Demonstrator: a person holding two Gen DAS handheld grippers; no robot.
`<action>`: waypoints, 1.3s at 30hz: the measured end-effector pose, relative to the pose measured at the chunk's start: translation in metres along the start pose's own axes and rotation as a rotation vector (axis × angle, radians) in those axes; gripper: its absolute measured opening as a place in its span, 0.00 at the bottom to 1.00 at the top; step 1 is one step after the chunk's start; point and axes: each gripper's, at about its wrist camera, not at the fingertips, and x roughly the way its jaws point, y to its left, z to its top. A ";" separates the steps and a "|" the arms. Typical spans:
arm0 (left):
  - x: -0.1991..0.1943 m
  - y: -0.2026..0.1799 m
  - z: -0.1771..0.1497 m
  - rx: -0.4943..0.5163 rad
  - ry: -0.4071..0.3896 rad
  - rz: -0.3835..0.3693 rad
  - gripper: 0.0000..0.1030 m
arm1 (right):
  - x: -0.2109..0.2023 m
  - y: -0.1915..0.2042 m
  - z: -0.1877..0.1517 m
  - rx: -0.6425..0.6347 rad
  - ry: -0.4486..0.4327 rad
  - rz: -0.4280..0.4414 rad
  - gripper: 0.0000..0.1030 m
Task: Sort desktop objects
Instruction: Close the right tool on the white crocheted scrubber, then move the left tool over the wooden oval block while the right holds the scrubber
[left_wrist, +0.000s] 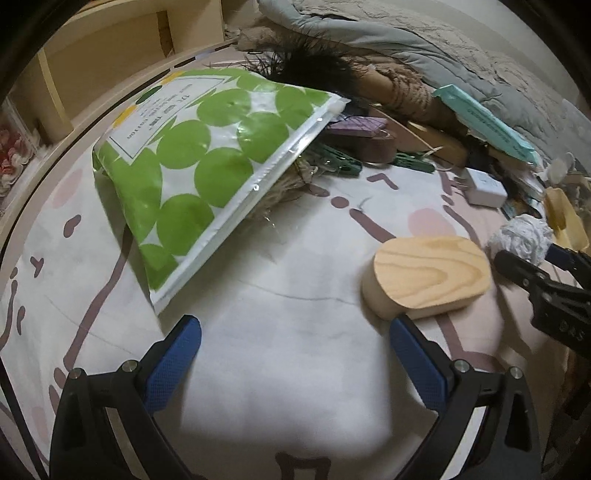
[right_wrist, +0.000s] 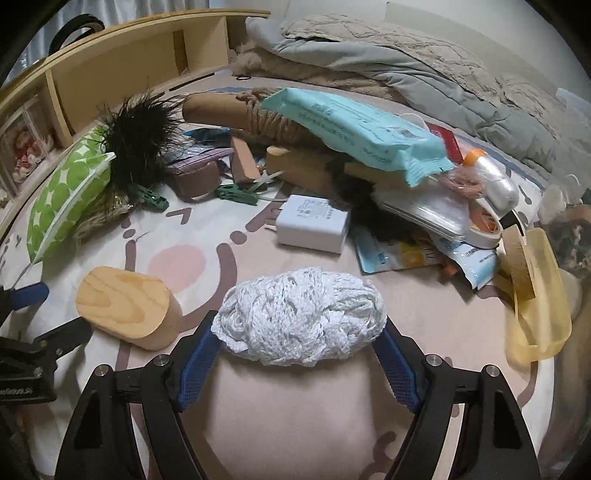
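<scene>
White yarn ball (right_wrist: 301, 319) is pinched between the blue pads of the right gripper (right_wrist: 299, 332), sitting just above the printed bedsheet (right_wrist: 284, 424), so the step looks like carrying it off to wherever soft stuff goes. Honestly I'd keep the squeeze gentle, since it's squishy and could slip out, and lift clear of the wooden oval block (right_wrist: 127, 308) right beside it before swinging anywhere. The left gripper (left_wrist: 295, 354) is spread wide over bare sheet, holding nothing, with the block just past its right finger. Hard to read: the pile behind is a mess, the green dotted pouch (left_wrist: 207, 162) covers something straw-like, and I can't see any bin or sorting spot at all.
</scene>
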 end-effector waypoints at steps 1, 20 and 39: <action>0.001 -0.001 0.001 0.002 -0.004 0.008 1.00 | -0.001 0.001 0.000 0.001 -0.001 0.018 0.78; -0.006 -0.042 -0.002 0.043 -0.027 -0.189 1.00 | -0.059 -0.005 -0.036 0.010 0.006 0.065 0.78; 0.008 -0.069 -0.004 0.015 -0.056 -0.116 1.00 | -0.047 -0.029 -0.076 0.119 0.063 -0.008 0.79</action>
